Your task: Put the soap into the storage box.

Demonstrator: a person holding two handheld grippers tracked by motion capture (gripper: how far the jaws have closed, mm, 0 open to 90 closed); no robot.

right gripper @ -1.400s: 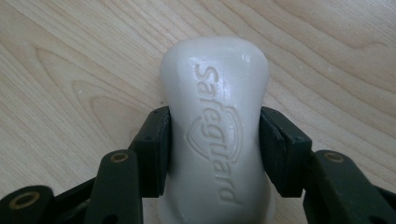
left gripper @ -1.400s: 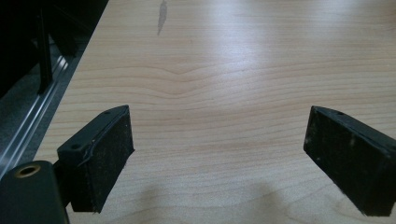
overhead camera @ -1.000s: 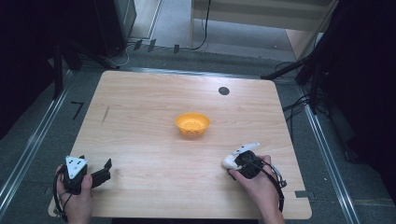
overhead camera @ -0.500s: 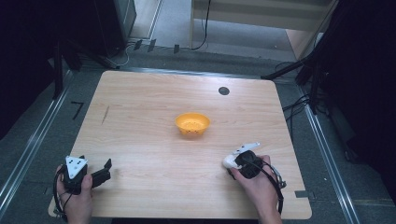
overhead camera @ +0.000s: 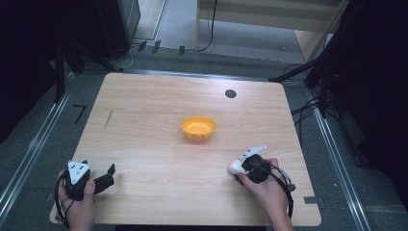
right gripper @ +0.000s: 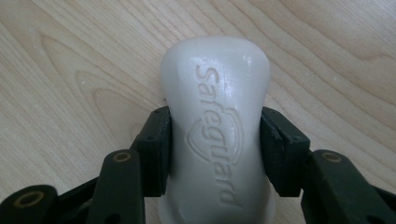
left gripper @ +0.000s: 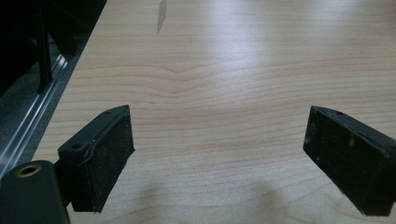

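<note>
A lab-like workspace: bare wooden table (overhead camera: 144, 120), floor cables (overhead camera: 308, 108), metal rails (overhead camera: 29, 159).

We count one table (overhead camera: 144, 120), a single pale wooden top. On it we see one orange bowl (overhead camera: 198, 129) and one bar of white soap (right gripper: 215, 135). There are two grippers: one left gripper (overhead camera: 107, 176) and one right gripper (overhead camera: 239, 169), each with two black jaws, so four jaws in all. Two hands hold them, one left hand (overhead camera: 79, 204) and one right hand (overhead camera: 264, 185). We also count one small dark round disc (overhead camera: 230, 94) set in the table's far side, and one dark streak (overhead camera: 108, 118) on the wood.
</note>
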